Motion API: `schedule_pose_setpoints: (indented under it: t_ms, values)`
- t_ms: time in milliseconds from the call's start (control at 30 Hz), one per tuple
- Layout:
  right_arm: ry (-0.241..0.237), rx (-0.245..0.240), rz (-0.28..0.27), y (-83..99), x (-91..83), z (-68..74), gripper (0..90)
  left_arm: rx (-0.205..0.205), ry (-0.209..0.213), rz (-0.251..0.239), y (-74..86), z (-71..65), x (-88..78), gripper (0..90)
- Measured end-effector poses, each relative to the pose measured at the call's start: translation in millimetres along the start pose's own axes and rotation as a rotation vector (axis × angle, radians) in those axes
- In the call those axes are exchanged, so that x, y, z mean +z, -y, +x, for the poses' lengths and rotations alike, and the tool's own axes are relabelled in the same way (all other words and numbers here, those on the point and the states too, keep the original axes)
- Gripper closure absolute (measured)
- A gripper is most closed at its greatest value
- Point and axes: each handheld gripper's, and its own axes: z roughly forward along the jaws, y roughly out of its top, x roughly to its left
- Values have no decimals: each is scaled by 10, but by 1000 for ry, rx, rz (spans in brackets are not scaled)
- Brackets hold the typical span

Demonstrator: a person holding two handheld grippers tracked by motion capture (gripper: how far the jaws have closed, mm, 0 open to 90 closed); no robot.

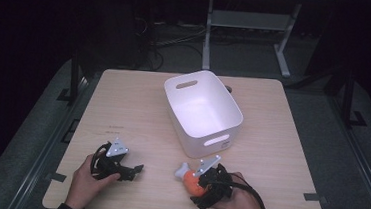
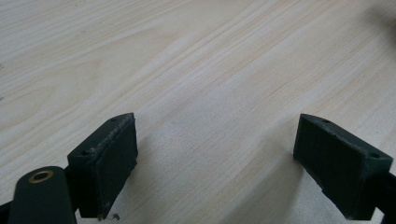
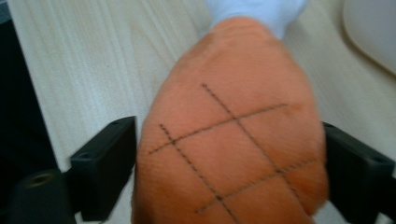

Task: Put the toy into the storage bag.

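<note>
An orange plush toy [image 1: 192, 183] with stitched cross lines and a white end [image 1: 182, 170] lies near the table's front edge, right of centre. My right gripper [image 1: 198, 188] reaches it from the right, held in a hand. In the right gripper view both black pads [image 3: 109, 163] touch the sides of the toy [image 3: 233, 140], which bulges between them. My left gripper [image 1: 135, 171] rests at the front left in the other hand. Its jaws stand wide apart over bare wood [image 2: 215, 163], with nothing between them.
A white plastic bin [image 1: 211, 139] with handle cut-outs stands in the middle of the light wooden table [image 1: 133, 110], behind the toy; its inside looks bare. A corner of the bin [image 3: 373, 32] is close beyond the toy. Dark floor and table legs lie beyond.
</note>
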Motion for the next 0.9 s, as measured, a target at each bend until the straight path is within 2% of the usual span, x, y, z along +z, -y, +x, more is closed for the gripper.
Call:
schedule_pose_setpoints:
  t_ms: [100,267,433,600,900]
  values:
    - [-3,15,0,8,-5,-16,154,0,0,1,0,0,-1,128]
    - [-5,11,2,12,-6,-18,184,0,0,0,0,0,0,128]
    - [-7,9,0,16,-23,-9,250,0,0,1,0,0,-1,128]
    - [-8,9,-1,21,-45,-8,254,0,0,1,0,1,-1,128]
    - [-15,6,-16,81,-184,-75,254,1,0,2,0,1,-1,128]
